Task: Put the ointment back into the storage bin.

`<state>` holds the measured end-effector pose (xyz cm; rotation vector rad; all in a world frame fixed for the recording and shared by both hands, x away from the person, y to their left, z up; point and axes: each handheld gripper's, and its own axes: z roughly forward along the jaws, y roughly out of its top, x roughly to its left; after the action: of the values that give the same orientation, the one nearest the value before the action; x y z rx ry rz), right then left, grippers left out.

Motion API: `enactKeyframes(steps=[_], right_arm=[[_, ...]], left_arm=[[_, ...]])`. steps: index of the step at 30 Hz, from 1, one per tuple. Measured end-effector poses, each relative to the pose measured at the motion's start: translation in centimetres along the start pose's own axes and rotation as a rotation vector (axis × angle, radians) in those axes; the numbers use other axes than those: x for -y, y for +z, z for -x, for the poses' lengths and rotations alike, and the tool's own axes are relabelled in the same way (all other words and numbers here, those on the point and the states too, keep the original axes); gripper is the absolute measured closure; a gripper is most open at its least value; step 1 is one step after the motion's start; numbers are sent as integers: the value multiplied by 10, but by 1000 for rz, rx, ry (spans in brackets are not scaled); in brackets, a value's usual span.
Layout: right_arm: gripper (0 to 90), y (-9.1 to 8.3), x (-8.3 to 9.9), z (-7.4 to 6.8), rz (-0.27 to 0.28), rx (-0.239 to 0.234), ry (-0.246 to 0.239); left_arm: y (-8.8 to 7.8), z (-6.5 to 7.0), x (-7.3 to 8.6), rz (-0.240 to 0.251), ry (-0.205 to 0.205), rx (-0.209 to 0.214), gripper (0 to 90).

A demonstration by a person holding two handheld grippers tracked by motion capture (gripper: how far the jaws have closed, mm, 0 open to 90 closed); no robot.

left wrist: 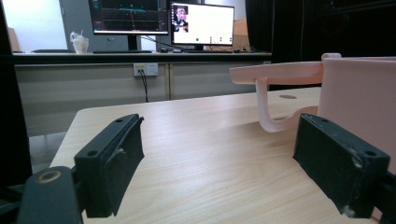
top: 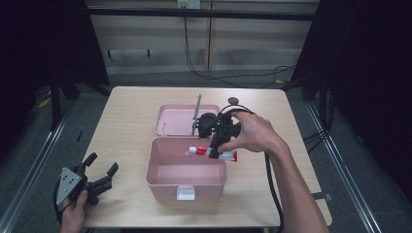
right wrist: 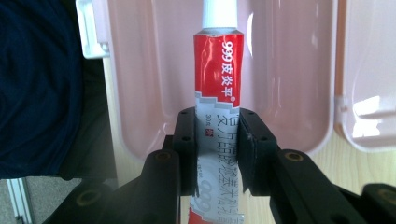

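High view: a red-and-white tube (top: 214,153) was held crosswise in the right gripper (top: 216,145), over the pink box (top: 160,179), cap pointing away to the left.

Left gripper view: left gripper (left wrist: 219,172) jaws were spread wide, nothing between.

Right gripper view: tube (right wrist: 219,70) was clamped mid-length, long axis running straight ahead, cap foremost.

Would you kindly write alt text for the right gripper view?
The right gripper clamps a red, white and silver tube between its black jaws, cap pointing away, over an open pink box. Wooden table shows below the box's edge.
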<state>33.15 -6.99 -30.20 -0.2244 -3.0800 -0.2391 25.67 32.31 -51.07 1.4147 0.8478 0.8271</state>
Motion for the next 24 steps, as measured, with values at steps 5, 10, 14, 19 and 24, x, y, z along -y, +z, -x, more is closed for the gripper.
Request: enactKeyframes(steps=[5, 10, 14, 19, 24], right_arm=[[708, 4, -11, 1, 11, -13, -11], [709, 10, -18, 7, 35, -21, -5], [709, 14, -23, 10, 32, -19, -15], [709, 18, -33, 11, 30, -15, -30], [710, 30, -40, 17, 11, -14, -25]], left_arm=[[0, 0, 0, 0, 0, 0, 156], [0, 0, 0, 0, 0, 0, 156], [0, 0, 0, 0, 0, 0, 156], [0, 0, 0, 1, 0, 0, 156], [0, 0, 0, 0, 0, 0, 156]])
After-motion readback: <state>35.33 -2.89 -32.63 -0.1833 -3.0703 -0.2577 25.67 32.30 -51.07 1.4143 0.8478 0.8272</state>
